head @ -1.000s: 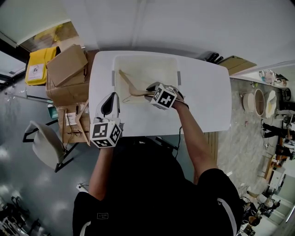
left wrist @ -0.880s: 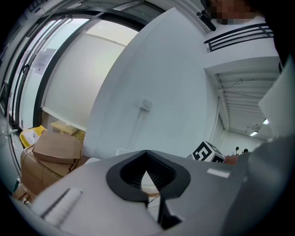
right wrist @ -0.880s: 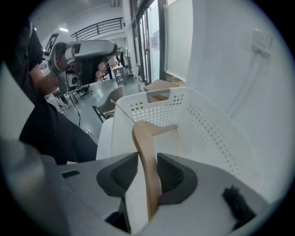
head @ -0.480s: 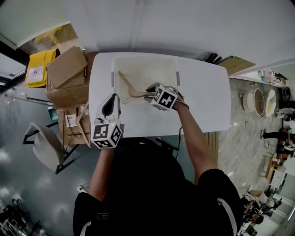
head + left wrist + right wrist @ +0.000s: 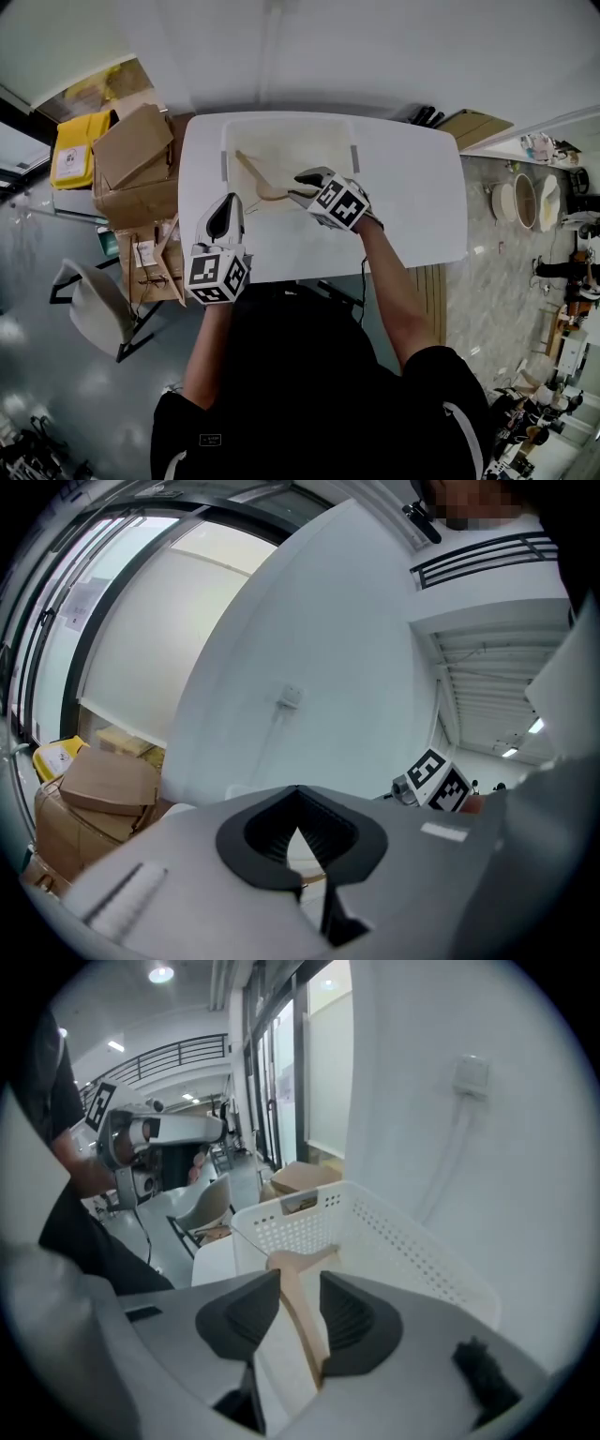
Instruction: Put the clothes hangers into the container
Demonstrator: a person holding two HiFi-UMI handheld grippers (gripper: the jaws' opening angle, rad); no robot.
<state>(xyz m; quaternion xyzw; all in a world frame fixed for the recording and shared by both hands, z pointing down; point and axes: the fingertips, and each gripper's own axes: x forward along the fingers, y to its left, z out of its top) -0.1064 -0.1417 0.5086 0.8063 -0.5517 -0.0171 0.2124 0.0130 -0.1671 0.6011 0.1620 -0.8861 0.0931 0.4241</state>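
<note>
A white perforated container (image 5: pixel 228 161) stands at the far middle of the white table (image 5: pixel 412 197). My right gripper (image 5: pixel 298 187) hangs over its near rim, shut on one arm of a wooden clothes hanger (image 5: pixel 253 176) that slants down into the container. In the right gripper view the hanger (image 5: pixel 298 1283) runs between the two dark pads of the right gripper (image 5: pixel 300 1312), with the container wall (image 5: pixel 394 1241) beyond. My left gripper (image 5: pixel 225 217) rests low over the table's front left. In its own view the left gripper (image 5: pixel 300 841) has its jaws shut and holds nothing.
Cardboard boxes (image 5: pixel 136 155) and a yellow bag (image 5: pixel 73 150) stand left of the table. A smaller brown box (image 5: pixel 155 258) and a grey chair (image 5: pixel 89 292) sit below them. The right part of the table is bare. Flat cardboard (image 5: pixel 478 124) leans at the far right.
The right gripper has carried the hanger a little farther over the container, so more of it lies inside. The left gripper has stayed where it was.
</note>
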